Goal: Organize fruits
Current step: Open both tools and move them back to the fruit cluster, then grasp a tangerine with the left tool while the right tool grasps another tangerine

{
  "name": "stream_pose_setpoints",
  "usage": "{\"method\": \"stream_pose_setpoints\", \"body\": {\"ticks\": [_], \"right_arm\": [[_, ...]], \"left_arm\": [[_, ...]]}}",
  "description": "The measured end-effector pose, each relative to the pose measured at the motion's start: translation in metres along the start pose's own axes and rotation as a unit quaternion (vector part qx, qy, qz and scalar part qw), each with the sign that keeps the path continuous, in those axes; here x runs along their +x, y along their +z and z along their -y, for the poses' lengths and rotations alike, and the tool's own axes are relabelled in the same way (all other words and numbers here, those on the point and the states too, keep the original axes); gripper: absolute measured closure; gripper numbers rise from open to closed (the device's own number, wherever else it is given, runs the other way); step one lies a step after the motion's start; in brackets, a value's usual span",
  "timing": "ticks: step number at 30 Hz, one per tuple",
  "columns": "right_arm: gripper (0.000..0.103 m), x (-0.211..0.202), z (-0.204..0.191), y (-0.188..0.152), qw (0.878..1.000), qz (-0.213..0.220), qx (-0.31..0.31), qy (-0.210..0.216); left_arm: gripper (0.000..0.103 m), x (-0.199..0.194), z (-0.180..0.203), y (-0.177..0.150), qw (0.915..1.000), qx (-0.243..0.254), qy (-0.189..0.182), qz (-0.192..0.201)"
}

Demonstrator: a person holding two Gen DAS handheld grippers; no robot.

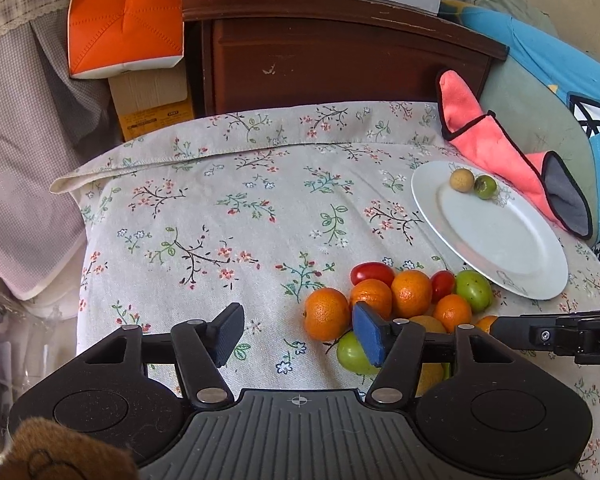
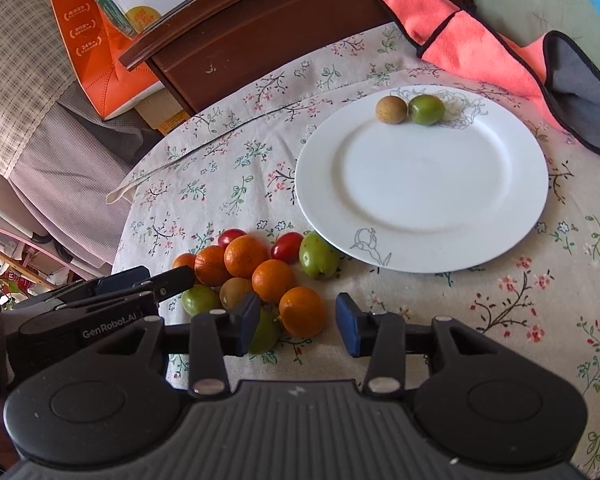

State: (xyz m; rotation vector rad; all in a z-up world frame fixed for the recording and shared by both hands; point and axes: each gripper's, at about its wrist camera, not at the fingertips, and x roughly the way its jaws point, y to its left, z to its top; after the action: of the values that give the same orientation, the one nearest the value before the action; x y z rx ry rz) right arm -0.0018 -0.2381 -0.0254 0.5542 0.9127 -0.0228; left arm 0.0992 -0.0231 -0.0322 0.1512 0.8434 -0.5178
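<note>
A pile of small oranges, red cherry tomatoes and green fruits (image 1: 412,296) lies on the floral cloth beside a white plate (image 1: 500,240). The plate (image 2: 420,184) carries a brown round fruit (image 2: 391,109) and a green fruit (image 2: 426,109) at its far rim. My left gripper (image 1: 300,334) is open at the pile's left edge, with an orange (image 1: 326,314) showing in the gap by its right finger. My right gripper (image 2: 298,322) is open around another orange (image 2: 302,312), its pads clear of the orange on both sides.
A pink cloth with a grey lining (image 2: 472,48) lies behind the plate. A dark wooden cabinet (image 1: 340,60) and an orange carton (image 1: 124,16) stand past the table's far edge. The left gripper's fingers (image 2: 172,278) reach over the pile from the left.
</note>
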Motion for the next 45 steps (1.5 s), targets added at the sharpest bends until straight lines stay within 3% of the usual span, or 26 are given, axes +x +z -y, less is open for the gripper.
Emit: {"method": "stream_pose_setpoints", "body": {"ticks": [13,17,21,34,38,45], "right_arm": [[0.069,0.008,-0.009,-0.004,1.000,0.000,-0.029,-0.013],[0.077,0.010,-0.008,-0.005,0.999,0.001,-0.028,-0.017],[0.077,0.009,-0.008,-0.005,0.999,-0.001,-0.029,-0.018],[0.076,0.010,-0.008,-0.007,0.999,-0.009,-0.029,-0.017],[0.077,0.010,-0.010,-0.007,0.999,-0.005,-0.033,-0.020],[0.077,0.010,-0.009,-0.006,0.999,-0.008,-0.031,-0.024]], "left_arm": [[0.049,0.006,0.006,-0.003,0.9996,0.018,0.004,0.022],[0.064,0.006,0.003,-0.001,0.9997,0.004,-0.019,0.016],[0.070,0.005,0.003,-0.003,0.9995,0.008,-0.027,0.014],[0.069,0.008,0.000,-0.002,0.9988,-0.015,-0.042,0.018],[0.078,0.006,0.000,-0.002,0.9988,-0.015,-0.046,0.013],[0.074,0.008,0.000,-0.004,0.9991,-0.020,-0.037,0.007]]}}
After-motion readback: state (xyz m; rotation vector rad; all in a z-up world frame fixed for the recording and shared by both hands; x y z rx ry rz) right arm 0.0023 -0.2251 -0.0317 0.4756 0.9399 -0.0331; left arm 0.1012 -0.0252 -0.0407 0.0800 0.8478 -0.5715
